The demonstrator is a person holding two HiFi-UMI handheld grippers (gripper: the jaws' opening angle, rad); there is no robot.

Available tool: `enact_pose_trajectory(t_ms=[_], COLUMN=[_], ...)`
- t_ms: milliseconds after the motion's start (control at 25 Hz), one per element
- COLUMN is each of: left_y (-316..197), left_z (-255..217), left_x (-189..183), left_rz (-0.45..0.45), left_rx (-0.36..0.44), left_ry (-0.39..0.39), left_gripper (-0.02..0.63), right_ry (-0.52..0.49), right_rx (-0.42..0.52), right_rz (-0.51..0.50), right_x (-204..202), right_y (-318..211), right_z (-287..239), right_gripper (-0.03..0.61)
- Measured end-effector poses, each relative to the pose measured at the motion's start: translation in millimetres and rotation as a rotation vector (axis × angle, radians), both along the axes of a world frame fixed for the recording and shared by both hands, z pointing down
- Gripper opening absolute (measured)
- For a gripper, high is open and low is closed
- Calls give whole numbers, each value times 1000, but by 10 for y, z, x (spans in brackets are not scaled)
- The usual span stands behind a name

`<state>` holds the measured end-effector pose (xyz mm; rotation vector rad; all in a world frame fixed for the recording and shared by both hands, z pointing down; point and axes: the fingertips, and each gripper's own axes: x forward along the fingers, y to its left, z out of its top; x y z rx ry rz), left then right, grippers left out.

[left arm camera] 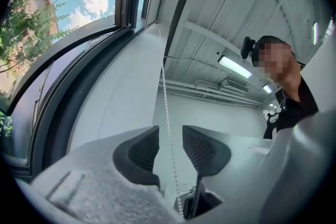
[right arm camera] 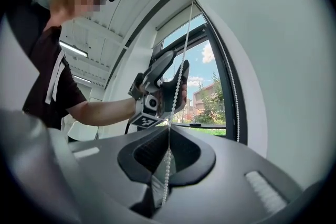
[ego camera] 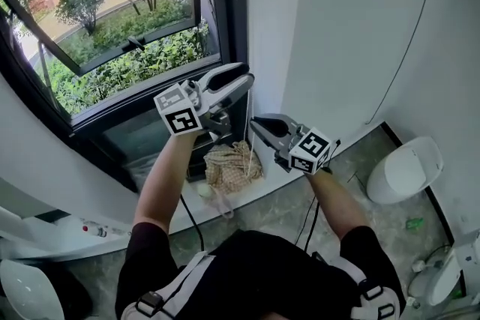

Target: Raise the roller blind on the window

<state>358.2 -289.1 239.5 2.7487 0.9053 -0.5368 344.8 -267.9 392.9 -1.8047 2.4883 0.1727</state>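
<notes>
A white bead chain (right arm camera: 178, 78) hangs beside the window (ego camera: 112, 26). My right gripper (right arm camera: 169, 136) is shut on the bead chain low down, and the strand runs up out of its pinched jaws. In the head view the right gripper (ego camera: 253, 122) sits just below and right of my left gripper (ego camera: 246, 79). The left gripper (left arm camera: 170, 147) is open and higher up; the bead chain (left arm camera: 167, 113) passes through the gap between its pads without being pressed. The left gripper (right arm camera: 169, 81) also shows in the right gripper view, astride the chain. A second strand (right arm camera: 234, 97) hangs by the frame.
A white wall pillar (ego camera: 337, 26) stands right of the window, with a thin cable (ego camera: 411, 41) running down it. A crumpled tan cloth (ego camera: 232, 165) lies on the sill below the grippers. A white bin (ego camera: 405, 168) stands on the floor at right.
</notes>
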Motion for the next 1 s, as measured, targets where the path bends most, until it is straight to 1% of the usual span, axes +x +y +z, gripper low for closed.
enact_pose_trajectory(t_ms=[160,200,240,280,320,400,520,600,680,720,760,840,920,960,1000], left_y=[95,113,127,136,137,114,50,38,45,39,30,21,30,39,40], left_z=[-145,-177,-201,-212,-209,-190,-162,-97,64,186,336,753,1285,1508,1659], left_x=[79,86,93,107,128,165,166,163,173,177,176,163,144,123,95], left_rz=[27,33,35,34,32,31,20,6,-25,-41,-51,-56,-64,-68,-71], left_rx=[17,18,20,21,17,-11,-46,-19,54,81,90,84,80,73,56], left_ry=[29,37,42,39,29,6,7,-3,-37,-59,-83,-139,-212,-245,-265], left_gripper=[144,128,74,37,17,14,9,9,9,9,8,8,6,6,6], right_ry=[14,13,11,9,7,-1,-15,-12,-17,-27,-34,-24,23,46,53], right_rx=[-5,-4,-4,-4,-4,-1,3,-20,-66,-97,-135,-253,-407,-465,-496], right_rz=[-2,-1,0,0,1,4,7,1,-10,-15,-19,-35,-66,-81,-88], right_x=[-5,3,11,19,28,52,77,65,30,15,0,-59,-161,-208,-241], right_y=[-19,-22,-22,-19,-15,-9,-5,-19,-38,-44,-46,-31,29,70,110], right_z=[6,11,14,17,21,23,42,131,305,430,584,999,1500,1704,1837], right_gripper=[6,6,6,6,6,6,5,3,3,3,3,2,2,3,5])
